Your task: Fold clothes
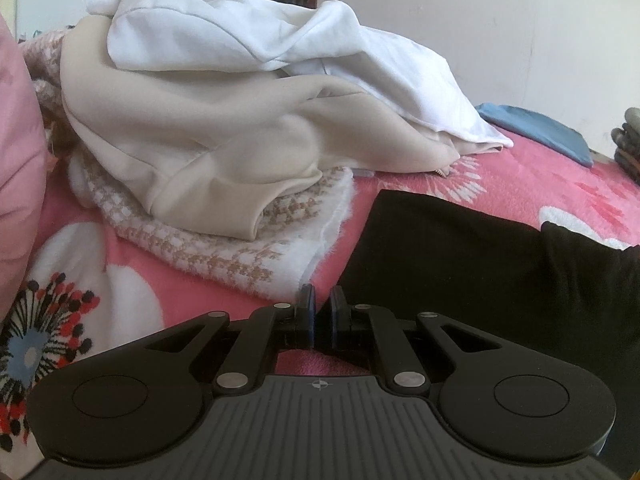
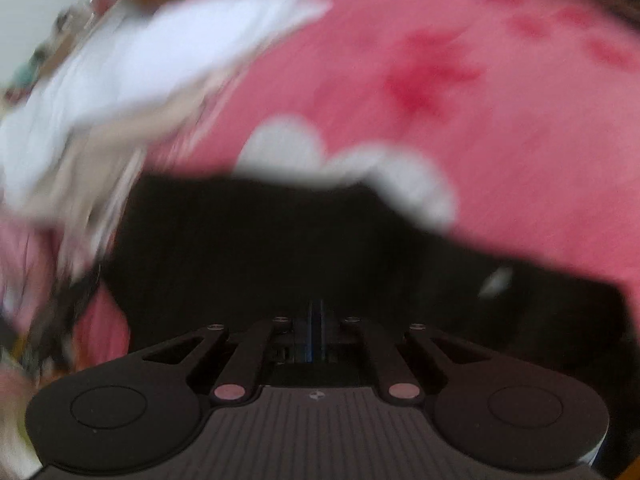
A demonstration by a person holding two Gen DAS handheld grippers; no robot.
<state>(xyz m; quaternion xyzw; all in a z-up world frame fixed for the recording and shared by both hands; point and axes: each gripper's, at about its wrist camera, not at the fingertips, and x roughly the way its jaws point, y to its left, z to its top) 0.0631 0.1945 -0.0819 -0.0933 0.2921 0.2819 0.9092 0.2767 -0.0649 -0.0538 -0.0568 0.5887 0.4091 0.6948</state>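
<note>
A black garment (image 1: pixel 460 256) lies flat on the pink flowered blanket (image 1: pixel 520 172), with a folded layer at its right side. My left gripper (image 1: pixel 323 304) is shut to a thin slit at the garment's near left corner. The cloth's edge reaches its right finger, and no cloth shows between the pads. The right wrist view is blurred. In it my right gripper (image 2: pixel 316 312) is shut and points down over the black garment (image 2: pixel 260 248). Against the dark cloth I cannot tell if any is pinched.
A pile rises at the back left: a white garment (image 1: pixel 248 36) on a beige one (image 1: pixel 208 136), over a houndstooth piece (image 1: pixel 224 240). A pink pillow (image 1: pixel 16 160) is at the left edge. A blue cloth (image 1: pixel 540 128) and a dark stack (image 1: pixel 628 140) sit by the wall.
</note>
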